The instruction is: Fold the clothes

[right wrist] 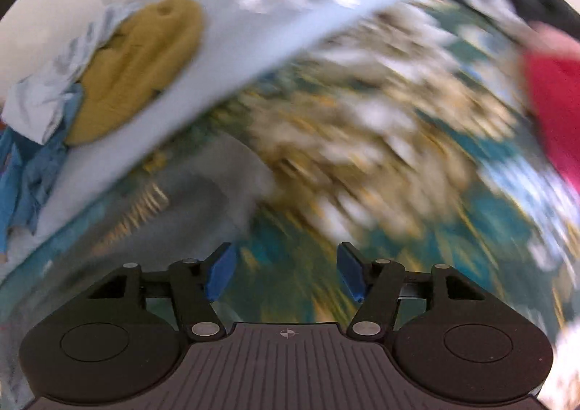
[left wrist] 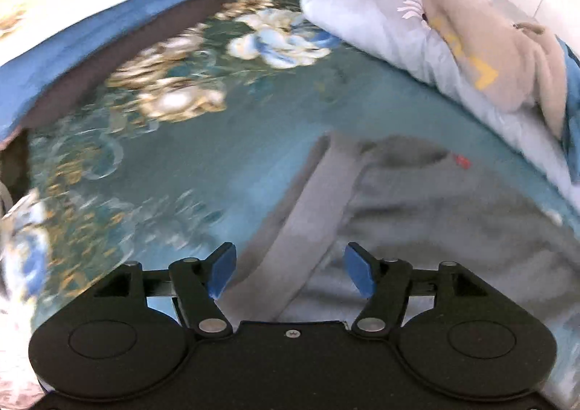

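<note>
The grey garment [left wrist: 417, 214] lies flat on the bed's teal floral bedspread [left wrist: 203, 163], a broad grey band of it running up under my left claw [left wrist: 290, 270], and there's a small red mark near its far edge. My left claw hangs over that band with its blue pads [left wrist: 222, 270] standing apart, nothing pinched between them. Beyond the grey garment, a pale blue pillow [left wrist: 377, 25] with white flowers rests on the bedspread, and a tan piece of clothing [left wrist: 507, 58] with yellow marks lies draped on top of it. Off to the far side of the garment from the pillow, a blue and cream quilt [left wrist: 72, 11] is bunched along the bed's edge. On my other side, my right claw [right wrist: 286, 272] is apart too, pads clear, hovering over the blurred floral bedspread with the grey garment's rounded edge [right wrist: 203, 178] just beside it. Past that edge the pillow carries a mustard knit [right wrist: 141, 65] and crumpled light blue cloth [right wrist: 43, 109]. Something red [right wrist: 554, 109] shows away from the garment; too smeared to tell what.
</note>
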A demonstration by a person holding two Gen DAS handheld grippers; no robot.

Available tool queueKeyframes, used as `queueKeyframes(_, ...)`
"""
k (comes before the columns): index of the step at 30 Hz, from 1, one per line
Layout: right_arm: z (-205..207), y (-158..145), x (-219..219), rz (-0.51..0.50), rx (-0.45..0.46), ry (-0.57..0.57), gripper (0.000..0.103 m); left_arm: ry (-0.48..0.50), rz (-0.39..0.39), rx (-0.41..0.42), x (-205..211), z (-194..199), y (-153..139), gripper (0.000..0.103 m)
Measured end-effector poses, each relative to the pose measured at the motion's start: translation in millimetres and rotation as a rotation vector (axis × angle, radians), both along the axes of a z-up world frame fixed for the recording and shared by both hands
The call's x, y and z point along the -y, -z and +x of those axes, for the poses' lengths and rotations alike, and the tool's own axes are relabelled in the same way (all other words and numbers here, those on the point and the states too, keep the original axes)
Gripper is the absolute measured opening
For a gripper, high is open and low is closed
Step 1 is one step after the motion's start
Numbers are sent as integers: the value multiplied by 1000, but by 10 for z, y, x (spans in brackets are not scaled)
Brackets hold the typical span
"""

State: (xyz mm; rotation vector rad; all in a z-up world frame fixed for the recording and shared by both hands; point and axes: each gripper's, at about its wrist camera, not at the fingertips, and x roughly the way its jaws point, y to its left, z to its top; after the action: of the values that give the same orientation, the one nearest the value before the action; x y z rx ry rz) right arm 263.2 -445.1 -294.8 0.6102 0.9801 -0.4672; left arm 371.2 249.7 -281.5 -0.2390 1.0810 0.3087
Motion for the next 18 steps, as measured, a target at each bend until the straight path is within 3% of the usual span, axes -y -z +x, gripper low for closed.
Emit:
queueKeyframes(3,539,13,127,-8,-12,-56,60,-24,-30,-6,-22,385,54,65)
queueKeyframes(7,1056,106,209,-89,-88,-165,61,17,25,-34,-60,749,160,66)
queueKeyframes(9,1218,192,220,-84,-120,-228,61,57,49,-63,-85,884,231,66)
queueKeyframes(12,1369,336,227,-85,-157,-280,63,97,19,-80,-161,980,337,66)
queueKeyframes(18,1474,557,196,-26,-176,-275,56,71,-46,-93,-244,1126,512,68)
